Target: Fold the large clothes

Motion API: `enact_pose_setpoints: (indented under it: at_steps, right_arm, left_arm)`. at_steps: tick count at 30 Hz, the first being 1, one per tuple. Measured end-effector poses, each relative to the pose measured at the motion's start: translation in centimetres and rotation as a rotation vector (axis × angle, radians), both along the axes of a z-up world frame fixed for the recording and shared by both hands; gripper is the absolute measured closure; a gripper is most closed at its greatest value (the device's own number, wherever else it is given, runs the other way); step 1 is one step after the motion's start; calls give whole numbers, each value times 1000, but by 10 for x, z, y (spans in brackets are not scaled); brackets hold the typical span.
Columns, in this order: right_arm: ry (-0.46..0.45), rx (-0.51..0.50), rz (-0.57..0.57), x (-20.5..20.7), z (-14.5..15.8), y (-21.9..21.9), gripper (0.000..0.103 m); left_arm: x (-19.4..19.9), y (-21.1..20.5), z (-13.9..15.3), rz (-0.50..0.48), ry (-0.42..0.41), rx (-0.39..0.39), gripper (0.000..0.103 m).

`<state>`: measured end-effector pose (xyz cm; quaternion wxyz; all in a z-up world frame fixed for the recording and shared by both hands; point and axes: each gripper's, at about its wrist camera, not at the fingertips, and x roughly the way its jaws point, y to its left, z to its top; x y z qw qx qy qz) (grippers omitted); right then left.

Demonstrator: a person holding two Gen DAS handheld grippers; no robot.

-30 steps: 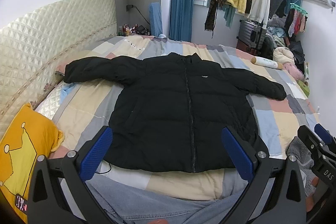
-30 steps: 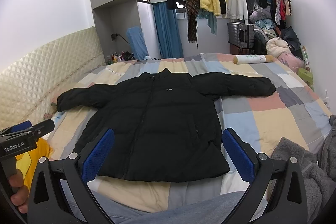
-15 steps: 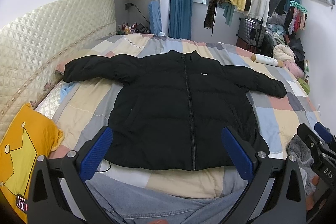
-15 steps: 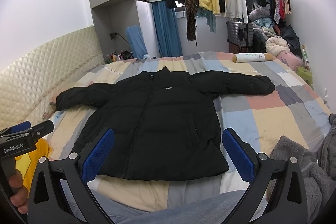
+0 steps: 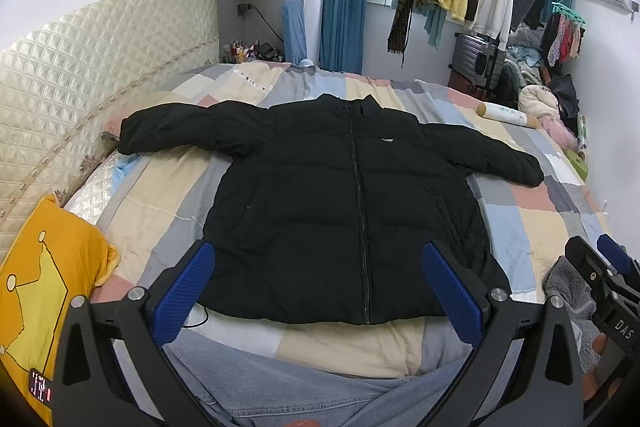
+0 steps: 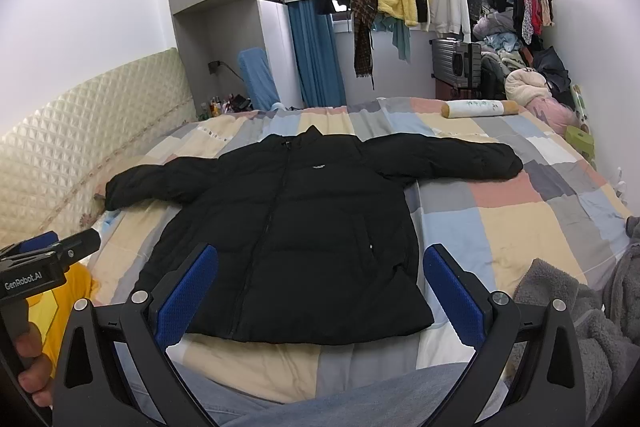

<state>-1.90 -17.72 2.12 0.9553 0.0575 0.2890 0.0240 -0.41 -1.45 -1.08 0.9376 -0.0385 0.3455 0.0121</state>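
Both sets of jaws stand wide apart and grip nothing. Ahead of the left gripper [image 5: 318,287], and framed between its blue-padded fingers [image 5: 184,293], lies the black quilted puffer jacket [image 5: 340,211], zipped up, front side up, collar away from the jaws and hem just beyond the fingertips. Its two sleeves stretch out flat to either side, one towards the cream quilted headboard [image 5: 80,75], the other towards the far edge of the patchwork pastel bedspread [image 5: 540,223].

From the right gripper [image 6: 320,285] the same jacket [image 6: 288,227] sits slightly left of the gap between its pads, with a grey fleece blanket [image 6: 568,311] bunched just right of the right jaw. A yellow cushion [image 5: 44,291] lies off the left jaw's outer side.

Over the last second very little has altered: the jacket has not shifted or creased, and both views have only drifted a touch, the jacket riding marginally higher in frame. That suggests the spreading stage is finished and folding has not yet begun. The likely first move is to reach out to a sleeve and bring it across the chest; the puffy fill will probably spring back, so each fold may need pressing down.
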Motion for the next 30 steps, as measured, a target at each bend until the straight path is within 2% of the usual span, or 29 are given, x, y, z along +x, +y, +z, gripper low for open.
enact_pose_setpoints:
  at_steps: [20,30]
  right_arm:
    - [-4,14,-6,13,0,-10,0]
    - [9,23,-39,41,-7,-30,0]
  left_arm:
    - [3,-7,4,-27,-12,-21,0]
    - [37,-10,9,-54,-13,-23,0]
